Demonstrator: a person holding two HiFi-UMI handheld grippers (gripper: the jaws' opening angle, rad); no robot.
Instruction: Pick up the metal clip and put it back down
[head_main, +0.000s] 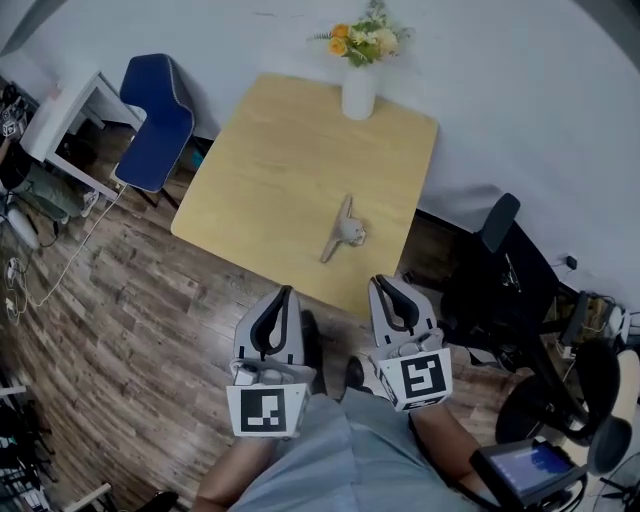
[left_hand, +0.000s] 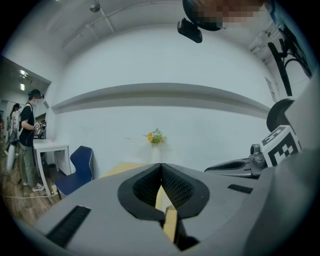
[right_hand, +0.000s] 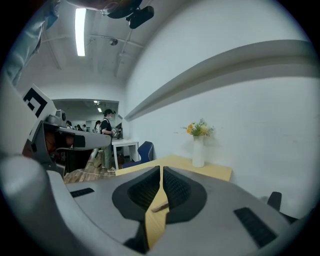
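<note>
The metal clip (head_main: 344, 231), a slim piece with a silvery rounded part, lies on the light wooden table (head_main: 280, 150) near its front right side. Both grippers hang in front of the table's near edge, short of the clip. My left gripper (head_main: 287, 292) is shut with nothing in it; its pads meet in the left gripper view (left_hand: 161, 166). My right gripper (head_main: 383, 281) is shut and empty too (right_hand: 160, 169). A sliver of the clip (right_hand: 160, 206) shows through the narrow gap below the right jaws.
A white vase of orange and white flowers (head_main: 359, 70) stands at the table's far edge. A blue chair (head_main: 158, 120) and a white desk (head_main: 68, 118) are at the left, a black office chair (head_main: 498, 262) at the right. People stand by the desk (left_hand: 29, 140).
</note>
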